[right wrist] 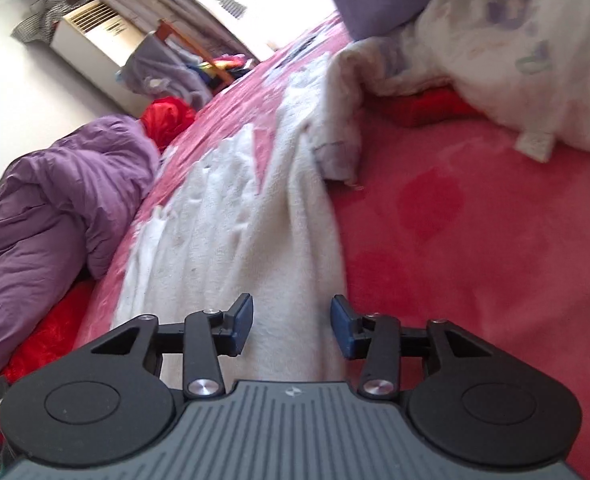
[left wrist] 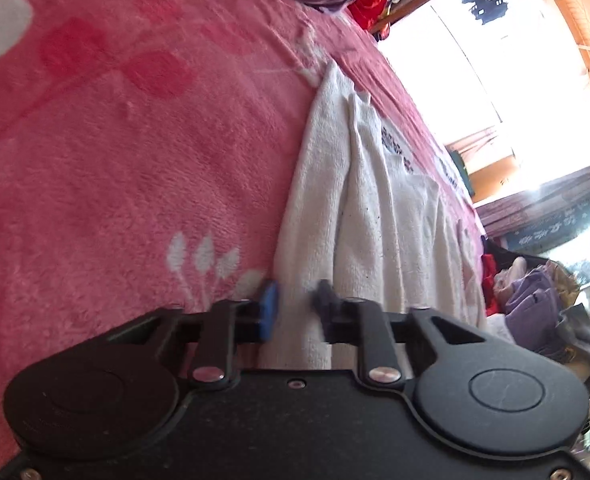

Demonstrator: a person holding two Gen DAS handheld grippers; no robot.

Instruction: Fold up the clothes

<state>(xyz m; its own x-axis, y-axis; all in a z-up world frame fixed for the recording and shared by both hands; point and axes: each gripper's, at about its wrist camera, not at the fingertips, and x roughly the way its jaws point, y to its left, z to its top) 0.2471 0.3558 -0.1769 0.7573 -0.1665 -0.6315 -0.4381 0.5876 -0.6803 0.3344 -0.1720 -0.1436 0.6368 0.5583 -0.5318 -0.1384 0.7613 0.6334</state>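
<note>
Both grippers sit low over the white garment (left wrist: 375,200), spread along the pink blanket (left wrist: 115,160). Left gripper (left wrist: 295,308) and right gripper (right wrist: 291,328) stand apart, cloth between the pads (nothing clamped). Risk: closing could pinch the plush blanket too, or catch only one layer.

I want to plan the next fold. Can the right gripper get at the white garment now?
Probably yes: the right gripper has its jaws open over the white garment, with nothing between them.
</note>
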